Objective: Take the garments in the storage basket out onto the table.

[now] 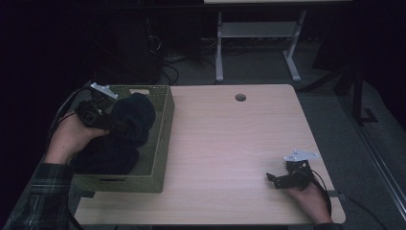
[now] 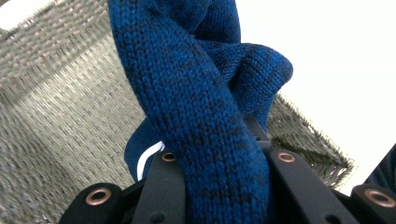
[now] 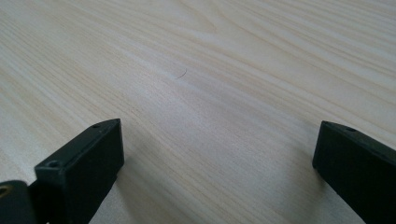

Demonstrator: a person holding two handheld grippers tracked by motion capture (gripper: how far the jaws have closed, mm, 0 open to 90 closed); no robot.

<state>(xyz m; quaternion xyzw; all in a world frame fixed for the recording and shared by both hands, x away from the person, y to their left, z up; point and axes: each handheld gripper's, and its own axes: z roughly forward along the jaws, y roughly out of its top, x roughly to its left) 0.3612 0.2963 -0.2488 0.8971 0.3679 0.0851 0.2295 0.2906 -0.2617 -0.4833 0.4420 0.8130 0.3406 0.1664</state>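
Knitwear: dark blue knit garment (image 2: 205, 116) pinched between jaws of left gripper (image 2: 219, 172), thick fold running up from between the two black fingers (image 2: 163, 186) and twisting above the tips. Pads press the fabric from both sides; jaws not fully together, cloth fills the gap. In high view the garment (image 1: 131, 120) bulges just ahead of the left gripper (image 1: 117, 122), part lifted clear, rest heaped lower down toward the person's side. White tag or loop peeks out beside the near finger, left gripper view.

Woven basket (image 1: 165, 120) sits under and around the fingers; grey-green wall behind the cloth in left gripper view, rim (image 2: 322, 154) off to the right of the fingertips. Basket on left end of wooden table (image 1: 230, 143). Left hand (image 1: 72, 136) wraps the gripper body, plaid sleeve behind it.

Right gripper (image 1: 274, 179) rests low on table, near right corner on person's side, well apart from basket and garment. Its jaws spread wide, bare wood grain btwn fingers (image 3: 84, 163), nothing held. Right hand (image 1: 306, 191) behind it, cable trailing.
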